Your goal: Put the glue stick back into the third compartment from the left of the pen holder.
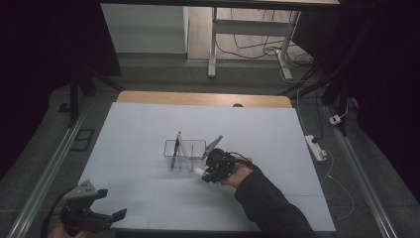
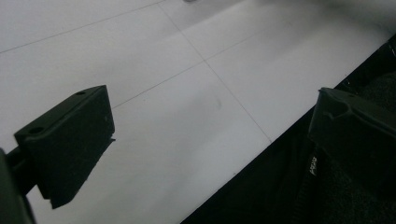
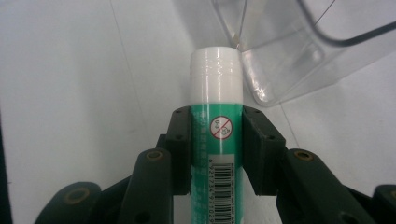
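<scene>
— Glue stick (image 3: 215,116): we have it clamped between the right gripper (image 3: 216,140)'s pads, green barrel in the jaws, white cap sticking out ahead. In the high view it sits low over the table just below the clear holder.

— Which way does the clear holder (image 1: 184,148) lie from it?

— At about eleven o'clock from the gripper in the high view, very near. In the right gripper view the holder's corner is at one o'clock, just beyond the cap; touching or apart, we cannot tell. The stick's long axis runs along the jaws, pointing toward the holder.

— So our next move?

— We judge it a lift and tip so the stick goes upright into the holder beside the pens (image 1: 176,146) standing there.

— And our other hand?

— Left gripper (image 1: 106,210) rests at seven o'clock, well apart, jaws wide with nothing between them.

— Surroundings?

— White table (image 1: 148,124), faint seam lines; dark floor around, a desk frame (image 1: 214,44) and cables at twelve o'clock.
</scene>
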{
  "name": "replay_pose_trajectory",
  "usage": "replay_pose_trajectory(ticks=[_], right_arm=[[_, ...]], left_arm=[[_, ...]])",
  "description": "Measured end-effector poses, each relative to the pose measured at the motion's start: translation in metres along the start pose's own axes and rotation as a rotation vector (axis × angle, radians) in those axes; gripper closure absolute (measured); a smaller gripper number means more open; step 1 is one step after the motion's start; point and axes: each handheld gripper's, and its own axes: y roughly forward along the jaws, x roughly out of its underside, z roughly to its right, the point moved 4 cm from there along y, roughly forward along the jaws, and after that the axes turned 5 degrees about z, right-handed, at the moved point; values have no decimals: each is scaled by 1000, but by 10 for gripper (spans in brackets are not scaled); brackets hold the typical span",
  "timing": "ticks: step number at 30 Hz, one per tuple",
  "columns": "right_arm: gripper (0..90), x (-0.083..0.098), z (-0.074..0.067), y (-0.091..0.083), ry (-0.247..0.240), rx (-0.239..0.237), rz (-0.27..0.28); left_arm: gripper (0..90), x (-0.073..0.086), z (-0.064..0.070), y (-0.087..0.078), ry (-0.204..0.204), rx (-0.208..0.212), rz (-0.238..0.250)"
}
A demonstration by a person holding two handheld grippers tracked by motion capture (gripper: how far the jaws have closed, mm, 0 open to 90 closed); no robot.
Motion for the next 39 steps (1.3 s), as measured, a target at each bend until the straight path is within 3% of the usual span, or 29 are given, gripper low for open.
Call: replay_pose_trajectory(ticks=[9, 15, 33, 39], right_arm=[[657, -3, -4, -21, 37, -17, 97], [657, -5, -6, -30, 30, -14, 144], [656, -13, -10, -54, 42, 34, 252], [657, -22, -5, -66, 70, 73, 324]], left_arm=[[2, 0, 0, 0, -1, 0, 0], [2, 0, 0, 0, -2, 0, 0], [2, 0, 0, 0, -1, -1, 0], [2, 0, 0, 0, -4, 1, -2]])
